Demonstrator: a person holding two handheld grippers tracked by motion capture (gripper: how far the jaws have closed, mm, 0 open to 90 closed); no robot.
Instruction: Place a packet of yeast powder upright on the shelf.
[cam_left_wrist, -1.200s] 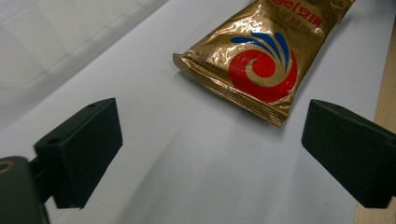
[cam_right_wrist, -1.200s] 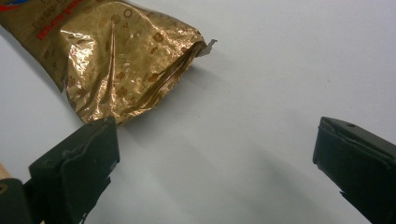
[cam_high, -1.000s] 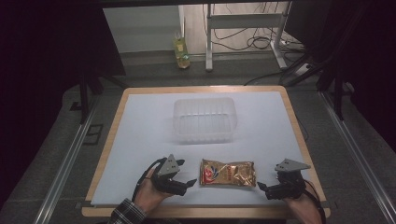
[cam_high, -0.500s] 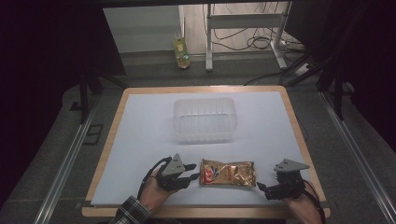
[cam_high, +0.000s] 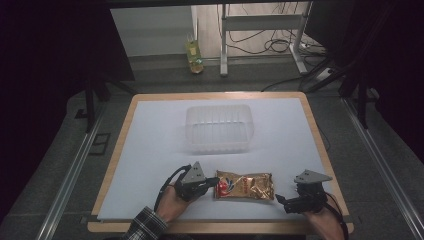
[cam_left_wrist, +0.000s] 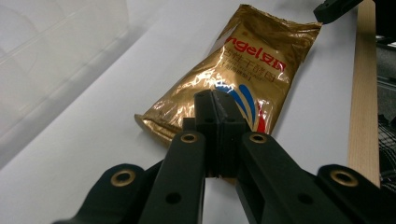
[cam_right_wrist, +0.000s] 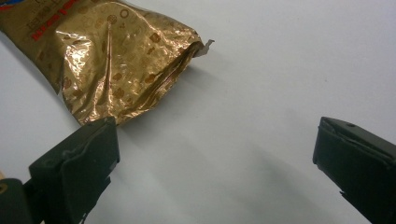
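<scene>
**Op:** Tongs first, high view. Left gripper (cam_high: 209, 187) sits at the near edge of the tabletop (cam_high: 150, 150), left of centre, tips on the left end of the gold packet (cam_high: 245, 186). Right gripper (cam_high: 281, 199) lies near the near right corner, just beside the packet's right end, not touching as far as I can tell. Clear tub (cam_high: 218, 127) stands mid-table toward the far edge, well apart from the packet.

**Obs:** Left gripper view?

**Op:** My left jaws have just been closing and now stand pressed together on the packet's (cam_left_wrist: 233, 84) near edge; a fold of foil is pinched between the pads. Packet lies flat, its length running away from me. Tub wall (cam_left_wrist: 56, 60) off to the left.

**Obs:** Right gripper view?

**Op:** Right gripper (cam_right_wrist: 215, 154) jaws wide, nothing between them but bare white surface. Packet's crimped end (cam_right_wrist: 116, 60) lies just beyond the left fingertip (cam_right_wrist: 88, 149).

**Obs:** Step?

**Op:** I judge the grasp made, the lift not yet begun. Next move calls for raising the pinched end, checking the foil doesn't slip, then carrying it toward the tub, probably. Right hand free to steady the loose end.
</scene>
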